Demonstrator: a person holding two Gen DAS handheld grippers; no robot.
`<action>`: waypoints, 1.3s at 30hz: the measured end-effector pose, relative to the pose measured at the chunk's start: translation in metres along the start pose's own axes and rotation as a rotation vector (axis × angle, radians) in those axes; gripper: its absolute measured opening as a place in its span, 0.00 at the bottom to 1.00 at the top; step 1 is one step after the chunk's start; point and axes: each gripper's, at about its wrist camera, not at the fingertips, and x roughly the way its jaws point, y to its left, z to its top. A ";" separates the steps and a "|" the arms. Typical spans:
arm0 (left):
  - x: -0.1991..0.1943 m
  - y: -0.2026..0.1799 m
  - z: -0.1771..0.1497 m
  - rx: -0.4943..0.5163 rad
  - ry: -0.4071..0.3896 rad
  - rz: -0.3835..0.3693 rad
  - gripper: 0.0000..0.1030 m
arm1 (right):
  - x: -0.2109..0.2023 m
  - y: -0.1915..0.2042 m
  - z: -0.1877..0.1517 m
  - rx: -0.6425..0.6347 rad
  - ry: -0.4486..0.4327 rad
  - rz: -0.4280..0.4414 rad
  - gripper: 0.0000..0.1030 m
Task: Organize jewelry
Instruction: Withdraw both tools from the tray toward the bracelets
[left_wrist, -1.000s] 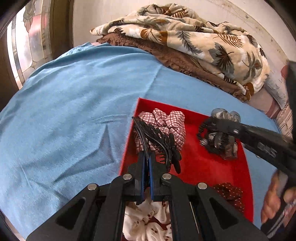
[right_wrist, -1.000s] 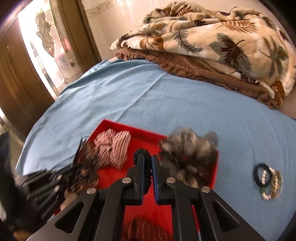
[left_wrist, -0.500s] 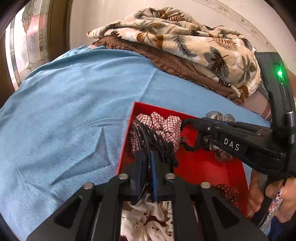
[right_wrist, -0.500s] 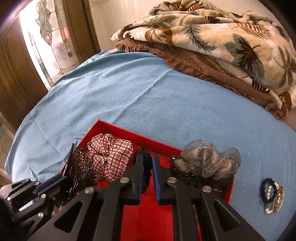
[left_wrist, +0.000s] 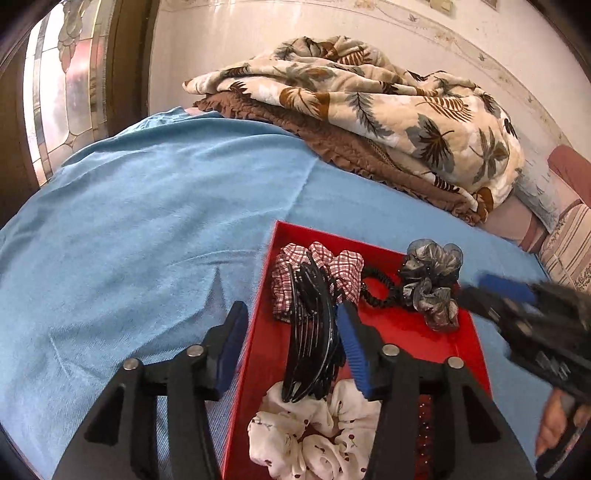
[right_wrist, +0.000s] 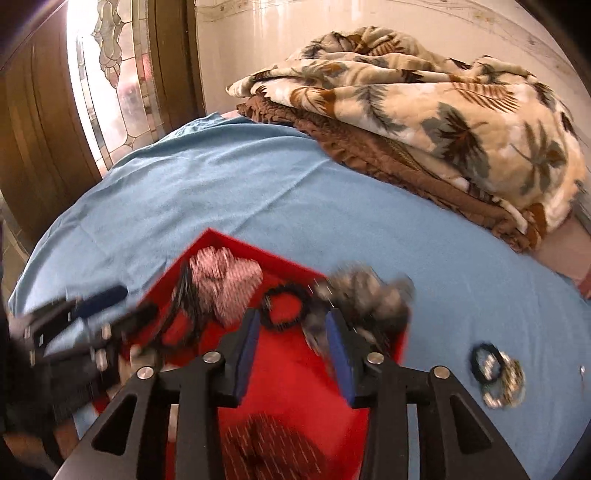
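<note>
The red tray lies flat on the bed's blue sheet, and it is the landmark here. Inside it, at the far left corner, sits a puffy checked scrunchie of red and white cloth. A shiny black claw clip with long curved teeth leans on that scrunchie and runs toward the near end of the tray. A thin black coil hair tie makes a ring in the tray's middle. At the far right corner is a grey see-through scrunchie, all ruffles. At the near end lies a soft white scrunchie with little cherries.

The left gripper is over the tray's left wall. Its jaws are opening, with the claw clip between them, and the left pad is clear of it. The right gripper is over the tray's middle. Its jaws are opening too, and they hold nothing; the coil tie lies just past its tips.

Right of the tray, on the sheet, lies a small heap of bracelets, black and beaded. Far behind the tray is a folded leafy blanket on top of a brown ruffled one.
</note>
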 end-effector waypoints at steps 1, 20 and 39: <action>0.000 0.001 -0.001 -0.003 0.000 0.006 0.51 | -0.007 -0.005 -0.009 0.005 0.002 -0.008 0.43; -0.034 -0.032 -0.044 0.045 -0.016 0.019 0.52 | -0.125 -0.206 -0.187 0.428 0.103 -0.310 0.48; 0.006 -0.224 -0.016 0.178 0.201 -0.253 0.51 | -0.046 -0.208 -0.128 0.325 -0.010 -0.110 0.48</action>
